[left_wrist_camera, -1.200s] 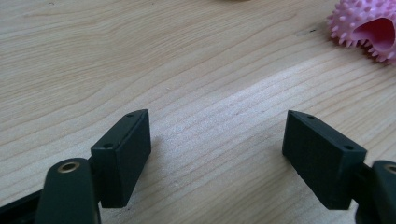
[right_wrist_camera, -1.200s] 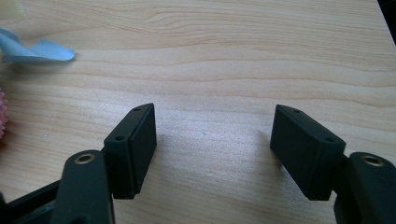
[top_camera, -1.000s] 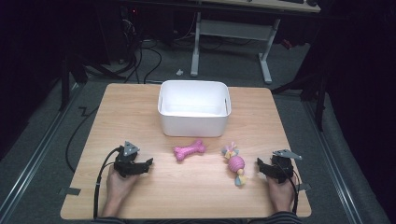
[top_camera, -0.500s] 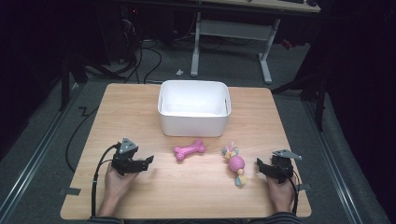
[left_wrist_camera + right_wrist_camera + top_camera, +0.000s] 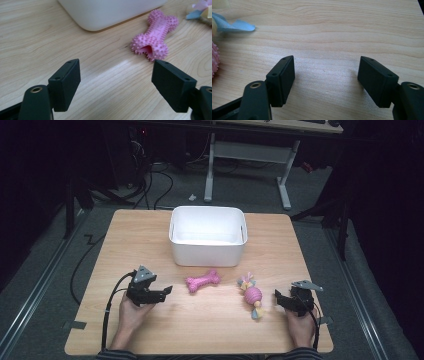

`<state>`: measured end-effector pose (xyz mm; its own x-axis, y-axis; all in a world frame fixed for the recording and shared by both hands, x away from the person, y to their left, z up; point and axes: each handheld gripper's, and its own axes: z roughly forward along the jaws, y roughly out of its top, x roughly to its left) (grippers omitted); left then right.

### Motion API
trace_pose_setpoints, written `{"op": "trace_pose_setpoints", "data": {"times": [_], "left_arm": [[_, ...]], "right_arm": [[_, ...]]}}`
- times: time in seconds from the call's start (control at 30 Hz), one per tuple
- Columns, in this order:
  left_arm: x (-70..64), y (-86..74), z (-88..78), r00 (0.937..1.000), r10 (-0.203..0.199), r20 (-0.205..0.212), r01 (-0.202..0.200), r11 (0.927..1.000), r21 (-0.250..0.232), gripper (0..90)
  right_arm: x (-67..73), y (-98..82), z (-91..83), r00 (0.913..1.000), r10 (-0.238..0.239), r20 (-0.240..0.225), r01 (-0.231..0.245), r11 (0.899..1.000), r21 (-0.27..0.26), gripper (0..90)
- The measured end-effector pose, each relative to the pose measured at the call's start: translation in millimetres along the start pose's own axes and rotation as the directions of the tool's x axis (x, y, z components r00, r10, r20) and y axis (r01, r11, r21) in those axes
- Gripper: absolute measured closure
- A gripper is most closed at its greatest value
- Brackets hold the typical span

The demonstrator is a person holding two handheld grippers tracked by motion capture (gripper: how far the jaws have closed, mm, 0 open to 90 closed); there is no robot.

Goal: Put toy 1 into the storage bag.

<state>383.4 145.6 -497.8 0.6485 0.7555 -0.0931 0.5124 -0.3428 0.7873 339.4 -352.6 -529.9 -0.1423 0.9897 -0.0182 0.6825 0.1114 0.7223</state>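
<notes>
1. Two tools, left tool (image 5: 161,293) and right tool (image 5: 280,299), rested on the desk (image 5: 125,245), jaws apart and empty.
2. Pink spiky bone (image 5: 154,38) lay just beside the white bin (image 5: 208,235); probably light and soft, best gripped at its narrow middle.

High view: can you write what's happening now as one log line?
left tool: open, empty | right tool: open, empty | pink bone, ball toy: on table | white bin: empty

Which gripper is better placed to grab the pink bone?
Left. The left gripper is open, aimed at the pink bone just ahead. The right gripper sits beyond the rope toy, farther off.
</notes>
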Motion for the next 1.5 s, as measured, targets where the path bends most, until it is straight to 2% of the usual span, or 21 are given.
{"op": "trace_pose_setpoints", "data": {"times": [0.07,0.13,0.23,0.43,0.6,0.73,0.77,0.8,0.87,1.07,1.13,1.17,1.43,1.5], "left_arm": [[-4.2,5.3,0.9,0.9998,0.018,0.009,-0.018,0.9998,-0.004,23.1],[-5.6,8.7,2.1,0.9996,0.018,0.023,-0.018,0.9997,-0.015,23.5],[-9.3,16.5,6.1,0.9991,0.032,0.027,-0.032,0.9995,0.005,22.6],[-17.7,33.6,13.7,0.9957,0.076,0.052,-0.076,0.9971,-0.002,22.9],[-26.2,47.5,24.2,0.9891,0.124,0.08,-0.126,0.9919,0.017,23.0],[-33.8,59.0,33.9,0.9814,0.164,0.099,-0.169,0.9849,0.039,23.5],[-33.8,59.0,33.9,0.9814,0.164,0.099,-0.169,0.9849,0.039,23.5],[-38.2,64.7,39.4,0.9764,0.187,0.107,-0.194,0.9795,0.054,23.5],[-43.3,70.3,45.4,0.9698,0.211,0.122,-0.221,0.9726,0.072,23.9],[-52.4,76.6,62.0,0.955,0.255,0.151,-0.273,0.9555,0.112,25.6],[-54.6,77.1,68.6,0.9505,0.27,0.155,-0.291,0.9465,0.139,26.5],[-55.7,77.8,72.2,0.9474,0.28,0.155,-0.303,0.9398,0.157,26.6],[-63.0,82.8,85.4,0.933,0.33,0.144,-0.354,0.9141,0.198,30.1],[-63.9,83.2,88.4,0.9318,0.328,0.155,-0.355,0.9128,0.202,30.9]], "right_arm": [[0.0,0.0,0.0,1.0,0.0,0.0,0.0,1.0,0.0,30.2],[0.0,0.0,0.0,1.0,0.0,0.0,0.0,1.0,0.0,30.2],[0.0,0.0,0.0,1.0,0.0,0.0,0.0,1.0,0.0,30.2],[-0.1,0.0,0.1,1.0,-0.002,-0.001,0.002,1.0,0.0,30.2],[0.0,0.0,0.1,1.0,-0.001,-0.001,0.001,1.0,0.0,30.1],[0.0,0.0,0.1,1.0,0.0,-0.001,0.0,1.0,0.0,30.1],[0.0,0.0,0.1,1.0,0.0,-0.001,0.0,1.0,0.0,30.1],[-0.1,0.0,0.1,1.0,-0.001,-0.001,0.001,1.0,0.0,30.1],[-0.1,0.0,0.1,1.0,-0.001,-0.001,0.001,1.0,0.0,30.1],[0.0,0.1,-0.1,1.0,-0.003,-0.002,0.003,1.0,0.002,30.1],[0.0,0.1,0.0,1.0,-0.002,-0.003,0.002,1.0,0.001,30.1],[0.0,0.0,0.1,1.0,-0.002,-0.003,0.002,1.0,0.0,30.1],[0.1,0.0,0.1,1.0,-0.002,-0.003,0.002,1.0,0.0,30.1],[0.0,0.0,0.1,1.0,-0.002,-0.003,0.002,1.0,0.0,30.1]]}}
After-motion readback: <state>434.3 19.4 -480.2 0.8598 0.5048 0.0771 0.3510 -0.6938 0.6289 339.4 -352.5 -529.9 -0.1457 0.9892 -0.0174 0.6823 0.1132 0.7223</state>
